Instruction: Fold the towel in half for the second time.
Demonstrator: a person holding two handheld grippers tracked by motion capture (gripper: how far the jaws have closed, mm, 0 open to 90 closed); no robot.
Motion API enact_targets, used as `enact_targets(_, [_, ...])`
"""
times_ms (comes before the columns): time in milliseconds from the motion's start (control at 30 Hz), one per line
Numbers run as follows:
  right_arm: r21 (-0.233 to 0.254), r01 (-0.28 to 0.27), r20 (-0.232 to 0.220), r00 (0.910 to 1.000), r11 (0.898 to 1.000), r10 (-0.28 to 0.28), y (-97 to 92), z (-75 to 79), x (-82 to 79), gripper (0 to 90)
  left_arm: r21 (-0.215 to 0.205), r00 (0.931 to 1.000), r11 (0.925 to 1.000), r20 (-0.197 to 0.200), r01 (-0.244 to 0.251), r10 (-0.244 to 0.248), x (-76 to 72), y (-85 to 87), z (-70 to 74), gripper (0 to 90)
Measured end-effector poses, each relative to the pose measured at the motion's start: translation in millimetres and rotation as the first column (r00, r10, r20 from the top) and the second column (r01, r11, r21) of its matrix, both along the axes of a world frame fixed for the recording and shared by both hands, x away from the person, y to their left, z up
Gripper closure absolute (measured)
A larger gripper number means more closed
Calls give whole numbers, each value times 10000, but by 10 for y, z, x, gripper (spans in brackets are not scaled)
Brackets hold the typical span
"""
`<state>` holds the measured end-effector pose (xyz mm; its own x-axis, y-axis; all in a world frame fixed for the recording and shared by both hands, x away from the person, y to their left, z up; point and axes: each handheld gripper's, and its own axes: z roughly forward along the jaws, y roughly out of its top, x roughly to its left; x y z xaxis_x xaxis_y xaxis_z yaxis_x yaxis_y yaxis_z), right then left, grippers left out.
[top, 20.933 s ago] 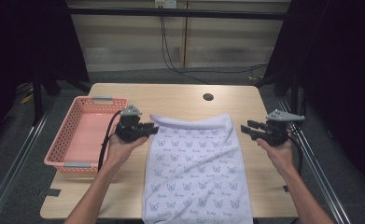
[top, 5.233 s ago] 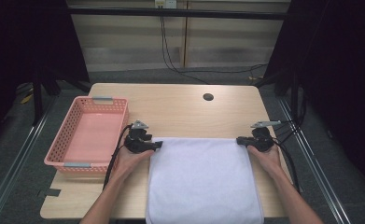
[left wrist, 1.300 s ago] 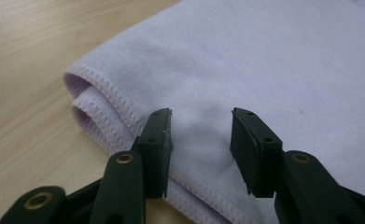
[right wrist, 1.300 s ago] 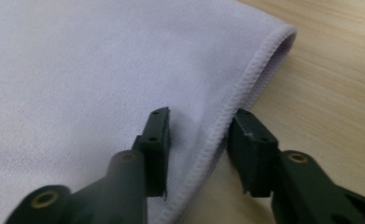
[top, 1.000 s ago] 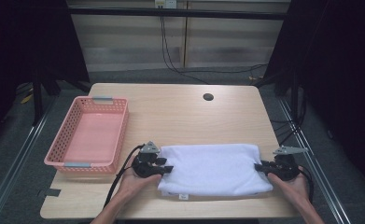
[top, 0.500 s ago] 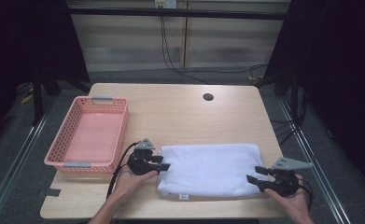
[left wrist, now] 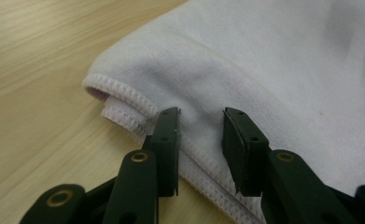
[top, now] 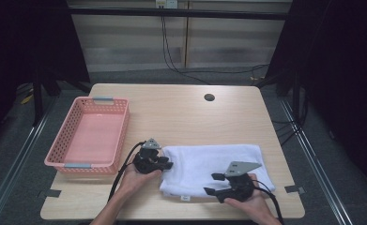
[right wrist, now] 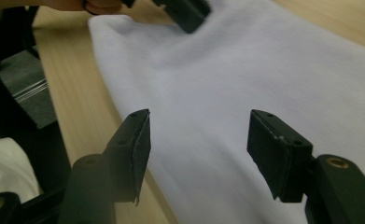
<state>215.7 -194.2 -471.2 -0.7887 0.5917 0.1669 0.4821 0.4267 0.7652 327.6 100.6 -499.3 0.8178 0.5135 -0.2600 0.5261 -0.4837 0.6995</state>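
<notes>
A white towel (top: 209, 161) lies folded into a wide band on the near half of the wooden table (top: 181, 117). My left gripper (top: 167, 165) rests at the towel's left end. In the left gripper view its jaws (left wrist: 201, 123) stand a little apart over the stitched hem of the towel (left wrist: 273, 60). They have just been closing, and the pads do not pinch the cloth. My right gripper (top: 212, 183) hovers at the towel's front edge, right of centre. Its jaws (right wrist: 199, 126) are wide apart above the towel (right wrist: 245, 60), have just been opening, and hold nothing.
A pink plastic basket (top: 64, 133) stands on the table's left side, with nothing in it. A round cable hole (top: 209, 97) sits near the far edge. Each gripper trails a black cable toward the front edge. The left gripper's jaw (right wrist: 185, 11) appears at the top of the right gripper view.
The right gripper has left the towel's right end and moved left along its front edge, its jaws spreading. The left gripper stayed put while its jaws narrowed.
</notes>
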Motion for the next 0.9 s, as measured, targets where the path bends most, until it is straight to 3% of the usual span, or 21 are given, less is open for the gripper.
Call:
enact_targets(200, [230, -1072, -423, 9932, 9940, 1081, 514, -20, 76, 362, 122, 10000, 9999, -61, 11, -11, -26, -6, 30, 635])
enact_targets(467, [-259, -2119, -471, 9764, 9769, 2105, 1032, -131, 186, 405, -480, 9977, 9967, 127, -653, 660, 49, 186, 112, 568])
enact_targets(700, [-872, -2395, -437, 9707, 9670, 2365, 1178, -209, 208, 436, -612, 9957, 9941, 183, -892, 905, 84, 231, 122, 549])
enact_targets(767, [-1170, -2628, -185, 9648, 9577, 2625, 1177, -239, 226, 447, -618, 9948, 9932, 196, -990, 1003, 94, 236, 120, 540])
enact_targets(833, [-1307, -2507, 97, 9671, 9592, 2541, 1183, -256, 205, 520, -609, 9935, 9921, 230, -1096, 1112, 108, 237, 112, 530])
enact_targets(900, [-1558, -2410, 490, 9667, 9579, 2512, 1192, -267, 164, 526, -573, 9932, 9922, 286, -1108, 1126, 148, 237, 93, 517])
